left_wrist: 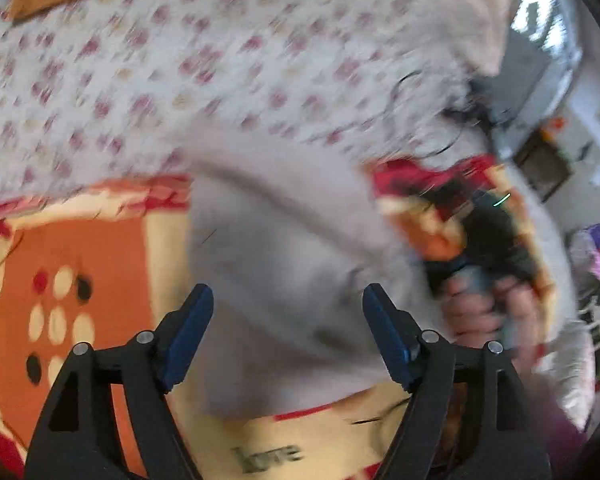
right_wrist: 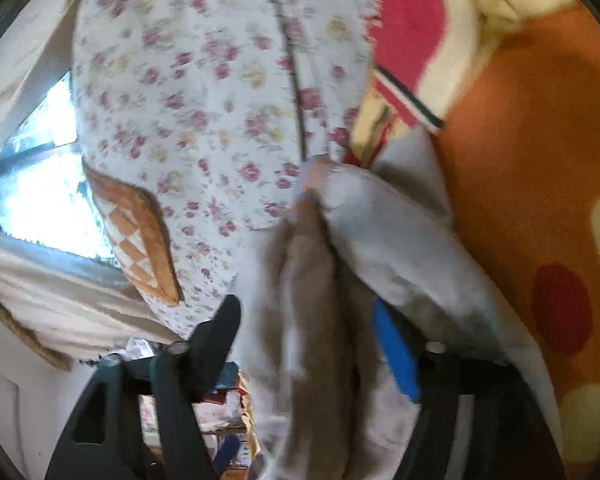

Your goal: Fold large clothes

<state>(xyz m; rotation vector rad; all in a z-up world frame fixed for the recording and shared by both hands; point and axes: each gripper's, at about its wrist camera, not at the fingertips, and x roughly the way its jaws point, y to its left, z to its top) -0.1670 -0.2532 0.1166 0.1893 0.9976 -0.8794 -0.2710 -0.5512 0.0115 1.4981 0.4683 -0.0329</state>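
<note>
— Grey garment (left_wrist: 284,240): where?
— On the orange blanket (left_wrist: 92,248), beside the floral sheet (left_wrist: 180,60).
— Grippers?
— Left hand-held gripper (left_wrist: 288,300) spread above it; right hand-held gripper (right_wrist: 308,320) spread around its bunched fold (right_wrist: 316,320).

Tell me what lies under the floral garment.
The floral garment lies on an orange, cream and red patterned blanket, which shows past its plain pale inside-out part. The word "love" is printed on the blanket. Whatever lies beneath the spread fabric itself is covered.
</note>
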